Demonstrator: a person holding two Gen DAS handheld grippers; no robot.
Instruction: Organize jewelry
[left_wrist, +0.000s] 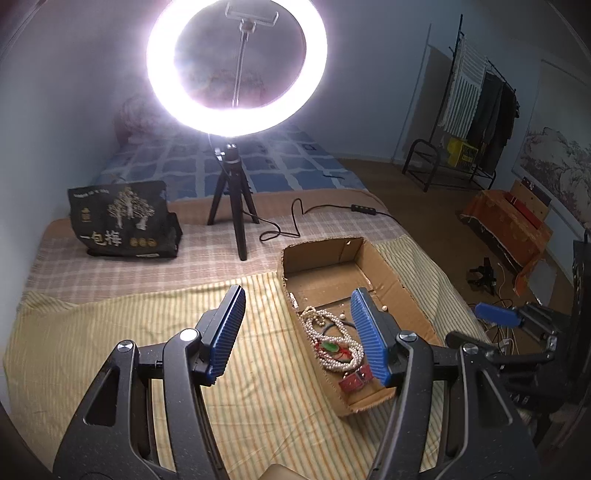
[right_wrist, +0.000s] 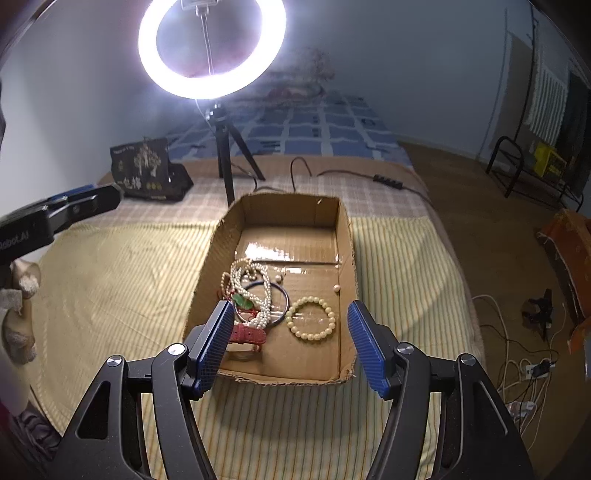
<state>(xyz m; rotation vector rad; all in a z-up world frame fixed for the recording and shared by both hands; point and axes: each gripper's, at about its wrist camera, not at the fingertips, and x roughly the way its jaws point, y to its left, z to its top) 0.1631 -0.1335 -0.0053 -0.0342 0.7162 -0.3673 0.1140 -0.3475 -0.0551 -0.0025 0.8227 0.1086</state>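
Jewelry sat heaped in a shallow cardboard box (right_wrist: 345, 236) with ragged torn edges and glossy tape across its floor, centre of the right wrist view. Contents: tangled pearl necklace (right_wrist: 258, 295) of small round off-white beads, green pendant (right_wrist: 243, 302) on red cord, thin dark bangle (right_wrist: 282, 295), pale green beaded bracelet (right_wrist: 312, 318) lying flat as an open ring just right of the tangle, red textured strap (right_wrist: 248, 334) at the near end, a few loose beads (right_wrist: 336, 288) near the right wall. Box rested on a yellow striped cloth (right_wrist: 122, 280), ribbed weave, with a checked blanket (right_wrist: 384, 195) beyond it. Upper centre: glaring ring light (right_wrist: 212, 48) on a black tripod; a black printed bag (right_wrist: 151, 170) stood left of it. Right gripper (right_wrist: 290, 345) was spread wide, ribbed blue pads (right_wrist: 365, 347) straddling the near end of the box from above, gripping nothing; couldn't tell if the left pad touched the strap. Left gripper (left_wrist: 299, 339) also spread wide and empty, lower centre of the left wrist view, one pad over the striped cloth, the other overlapping the box (left_wrist: 291, 295) beside the pearls (left_wrist: 332, 336); contact couldn't be judged.
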